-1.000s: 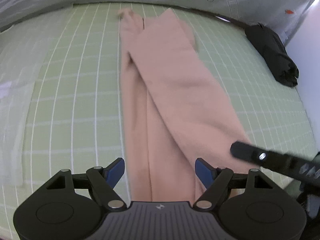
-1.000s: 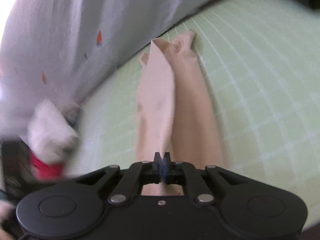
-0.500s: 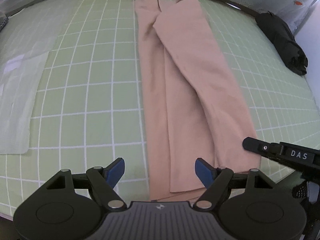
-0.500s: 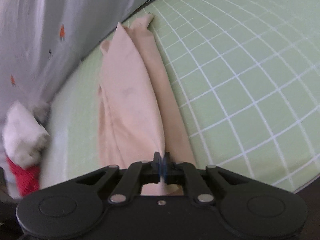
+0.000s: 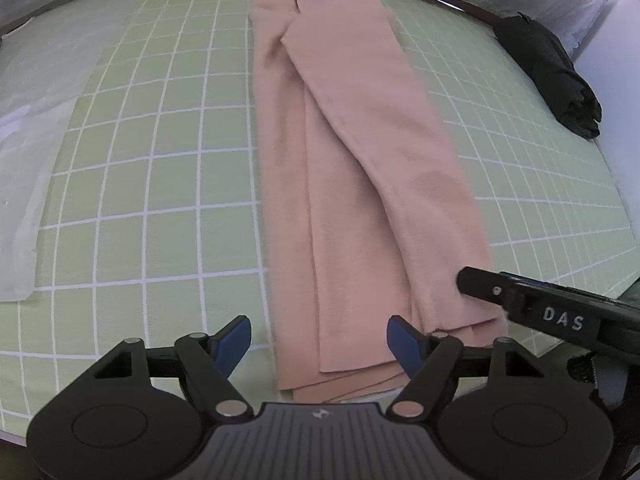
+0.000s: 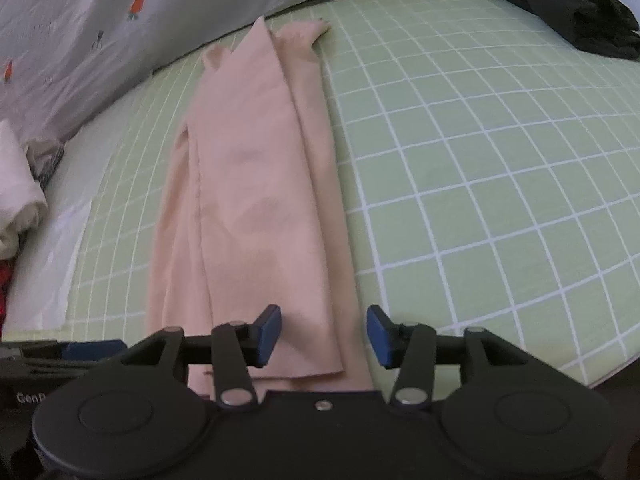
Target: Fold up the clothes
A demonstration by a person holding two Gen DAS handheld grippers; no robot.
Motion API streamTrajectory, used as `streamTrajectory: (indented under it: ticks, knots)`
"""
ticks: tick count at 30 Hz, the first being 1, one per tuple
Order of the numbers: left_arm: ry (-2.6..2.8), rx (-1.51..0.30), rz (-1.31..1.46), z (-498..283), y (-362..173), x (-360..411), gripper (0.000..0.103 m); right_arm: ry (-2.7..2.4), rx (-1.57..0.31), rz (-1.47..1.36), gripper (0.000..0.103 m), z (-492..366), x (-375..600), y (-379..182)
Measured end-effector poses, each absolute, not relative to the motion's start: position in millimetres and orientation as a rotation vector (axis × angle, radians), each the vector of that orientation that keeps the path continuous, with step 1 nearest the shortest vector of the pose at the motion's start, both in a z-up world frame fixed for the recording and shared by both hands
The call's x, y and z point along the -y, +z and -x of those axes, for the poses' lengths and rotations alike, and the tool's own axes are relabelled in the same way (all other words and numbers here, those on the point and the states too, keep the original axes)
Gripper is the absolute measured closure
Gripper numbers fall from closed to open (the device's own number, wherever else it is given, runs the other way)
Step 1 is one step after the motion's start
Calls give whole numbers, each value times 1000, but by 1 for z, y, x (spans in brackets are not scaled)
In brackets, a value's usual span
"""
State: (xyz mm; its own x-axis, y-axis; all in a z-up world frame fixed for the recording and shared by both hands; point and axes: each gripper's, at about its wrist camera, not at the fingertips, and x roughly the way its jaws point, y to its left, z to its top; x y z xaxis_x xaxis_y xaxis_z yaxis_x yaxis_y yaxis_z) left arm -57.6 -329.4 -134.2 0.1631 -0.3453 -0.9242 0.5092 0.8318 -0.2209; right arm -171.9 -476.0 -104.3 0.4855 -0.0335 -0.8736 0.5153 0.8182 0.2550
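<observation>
A long pink garment (image 5: pixel 360 168) lies folded lengthwise into a narrow strip on the green gridded mat (image 5: pixel 160 168), running from the mat's near edge to its far edge, where two narrow ends poke out. The upper layer sits slanted over the lower one. The left gripper (image 5: pixel 319 338) hovers over the garment's near end with its jaws wide apart and empty, the blue pads (image 5: pixel 234 340) straddling the strip. The right gripper (image 6: pixel 323 335) is also spread open and holds nothing, above the same near end. A black bundle (image 5: pixel 552 76) lies at the mat's far right corner. White cloth (image 6: pixel 18 196) sits beyond the mat's left side.
</observation>
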Motion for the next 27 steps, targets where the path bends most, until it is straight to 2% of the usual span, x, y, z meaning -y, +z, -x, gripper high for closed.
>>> streamTrajectory:
  ticks: [11, 12, 13, 14, 15, 16, 22, 27]
  knots:
    - [-664, -1282, -161, 67, -142, 340, 48, -328, -1045, -482, 51, 169, 466, -108]
    - [-663, -1280, -155, 67, -142, 340, 53, -325, -1045, -481, 53, 169, 465, -108]
    - [-659, -1278, -148, 67, -143, 341, 61, -322, -1044, -480, 58, 169, 465, -109]
    - [-656, -1277, -141, 67, -145, 341, 67, -310, -1047, -489, 73, 170, 465, -109]
    - [-654, -1280, -131, 67, -146, 340, 82, -297, -1049, -499, 83, 171, 465, -110]
    - [-652, -1285, -117, 66, -147, 339, 86, -292, -1051, -504, 88, 172, 465, -109]
    - [-667, -1345, 9, 70, -145, 324, 91, -253, -1029, -513, 91, 179, 466, -91]
    - [-724, -1328, 225, 61, -106, 307, 92, -207, -954, -486, 91, 179, 472, -49]
